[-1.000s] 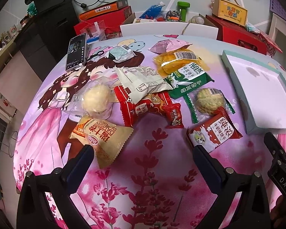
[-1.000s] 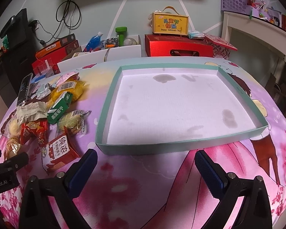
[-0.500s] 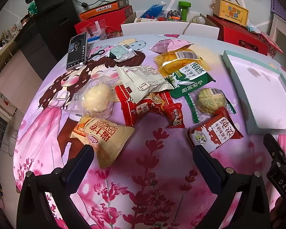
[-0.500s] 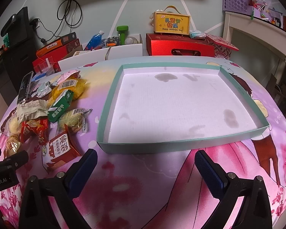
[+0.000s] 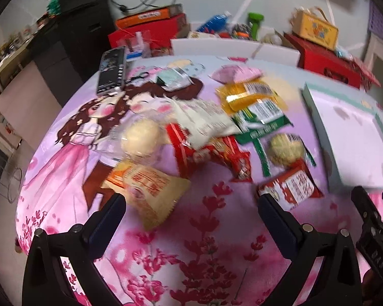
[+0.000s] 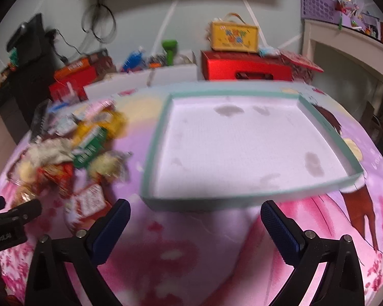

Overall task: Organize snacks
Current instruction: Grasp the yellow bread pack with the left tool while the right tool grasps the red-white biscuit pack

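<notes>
Left tongs (image 5: 191, 204) and right tongs (image 6: 195, 215), each spread wide with nothing between the blue pads, hover above the pink cartoon-printed tabletop (image 5: 217, 255). The wrapped snacks — a beige triangular packet (image 5: 150, 188), a red-and-white biscuit pack (image 5: 291, 190), a round pale bun in clear film (image 5: 140, 139) — lie clustered left of the shallow mint-rimmed white cardboard tray (image 6: 242, 150). The beige packet sits just ahead of the left tongs' left finger; the tray's near wall lies just ahead of the right tongs.

On the worktop (image 5: 212, 229) the snack packets (image 5: 217, 137) lie clustered left of the shallow tray (image 6: 150, 178), with a phone (image 5: 111, 70) behind them and boxes (image 6: 245, 63) beyond the far edge.
</notes>
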{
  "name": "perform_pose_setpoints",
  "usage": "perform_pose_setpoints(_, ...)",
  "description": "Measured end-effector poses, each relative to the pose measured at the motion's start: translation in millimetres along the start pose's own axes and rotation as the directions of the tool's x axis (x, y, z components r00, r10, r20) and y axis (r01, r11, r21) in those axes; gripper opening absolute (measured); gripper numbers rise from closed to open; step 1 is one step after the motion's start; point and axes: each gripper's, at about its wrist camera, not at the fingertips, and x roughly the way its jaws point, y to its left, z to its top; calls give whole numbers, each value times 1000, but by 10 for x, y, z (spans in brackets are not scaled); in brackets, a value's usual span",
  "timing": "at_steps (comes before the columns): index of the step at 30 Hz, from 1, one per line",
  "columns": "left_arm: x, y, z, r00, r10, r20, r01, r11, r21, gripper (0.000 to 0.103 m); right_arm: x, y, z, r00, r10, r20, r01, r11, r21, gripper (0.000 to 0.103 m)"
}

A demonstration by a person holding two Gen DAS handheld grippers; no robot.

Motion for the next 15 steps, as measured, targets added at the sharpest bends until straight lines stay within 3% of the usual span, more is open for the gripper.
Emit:
perform_pose_setpoints(5,20,274,39,1000,19,-13,-20,997,-72,103,-76,254,26,995,91,47,-87,993,-75,103)
perform_pose_setpoints(15,204,558,-20,996,-9,-91,-3,991,-132,103,61,831,-58,976,215,-32,-217,953,-212,103)
